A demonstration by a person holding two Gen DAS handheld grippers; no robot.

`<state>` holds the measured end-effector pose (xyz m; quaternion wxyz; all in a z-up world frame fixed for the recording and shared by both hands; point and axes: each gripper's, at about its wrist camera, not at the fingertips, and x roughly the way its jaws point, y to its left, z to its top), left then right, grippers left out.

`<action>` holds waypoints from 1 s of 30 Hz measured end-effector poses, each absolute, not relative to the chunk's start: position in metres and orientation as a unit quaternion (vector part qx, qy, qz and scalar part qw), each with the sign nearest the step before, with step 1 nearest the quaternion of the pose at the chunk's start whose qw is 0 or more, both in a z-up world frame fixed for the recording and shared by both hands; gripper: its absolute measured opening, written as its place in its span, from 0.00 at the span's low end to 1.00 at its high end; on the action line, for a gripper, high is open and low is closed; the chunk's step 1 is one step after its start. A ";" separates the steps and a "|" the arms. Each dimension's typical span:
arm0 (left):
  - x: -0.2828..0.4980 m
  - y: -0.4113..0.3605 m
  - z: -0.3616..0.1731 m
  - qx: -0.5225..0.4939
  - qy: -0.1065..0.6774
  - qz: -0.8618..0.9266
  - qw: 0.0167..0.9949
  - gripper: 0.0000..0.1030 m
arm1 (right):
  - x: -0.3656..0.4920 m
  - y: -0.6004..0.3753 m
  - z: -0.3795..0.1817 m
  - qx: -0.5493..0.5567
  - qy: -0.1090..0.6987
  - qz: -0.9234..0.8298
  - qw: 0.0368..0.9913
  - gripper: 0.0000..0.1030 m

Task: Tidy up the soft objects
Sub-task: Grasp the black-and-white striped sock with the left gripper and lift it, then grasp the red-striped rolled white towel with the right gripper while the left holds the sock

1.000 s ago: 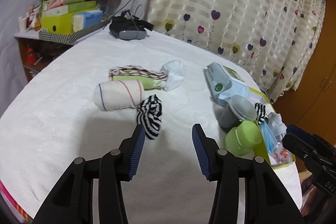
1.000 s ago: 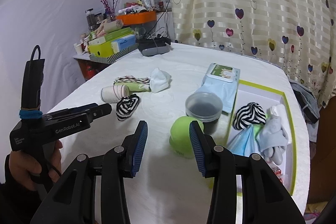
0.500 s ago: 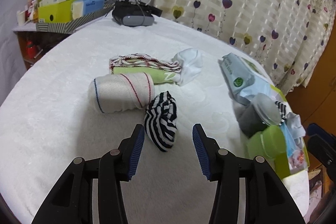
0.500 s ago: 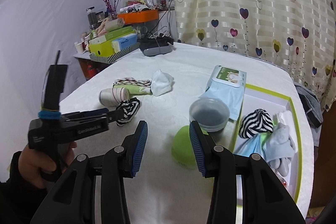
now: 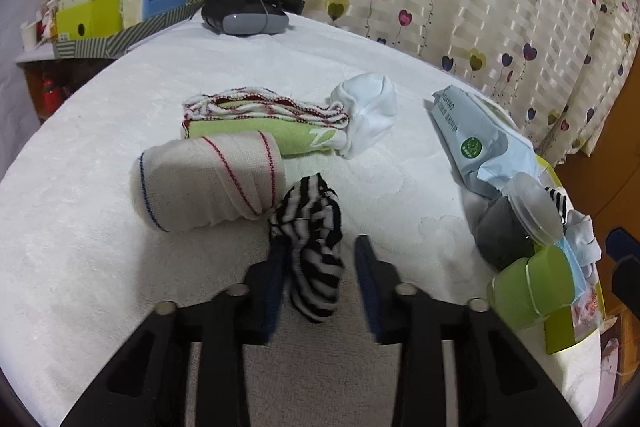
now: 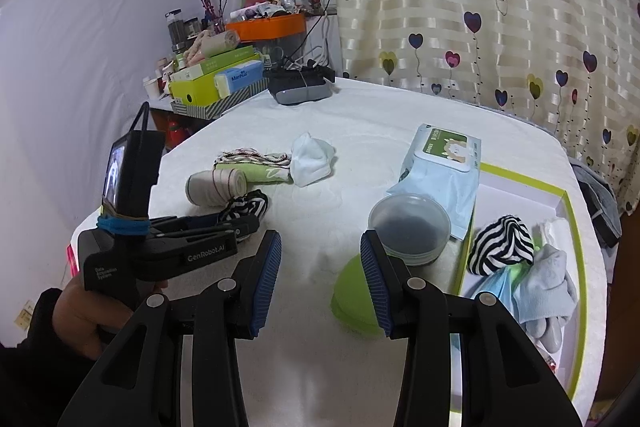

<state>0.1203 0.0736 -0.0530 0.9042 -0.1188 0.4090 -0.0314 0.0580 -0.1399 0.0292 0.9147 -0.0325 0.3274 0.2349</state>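
Two jaws wide, empty | left gripper point(image 5: 320, 267) now straddling striped sock point(image 5: 314, 247), lower centre | right gripper point(image 6: 320, 275) idle | grasp next

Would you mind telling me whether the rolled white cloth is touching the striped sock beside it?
Touching. The left wrist view shows the rolled white cloth's right end pressed against the striped sock's upper edge, with no gap.

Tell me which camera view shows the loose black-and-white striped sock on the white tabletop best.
The left wrist view: the black-and-white striped sock lies close and large between the open left gripper fingers. The right wrist view shows it small and distant, partly hidden behind the left gripper.
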 end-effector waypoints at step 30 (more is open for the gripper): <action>0.052 0.162 -0.033 -0.174 0.357 0.013 0.918 0.10 | 0.093 -0.052 0.013 -0.050 0.354 0.303 0.883 0.41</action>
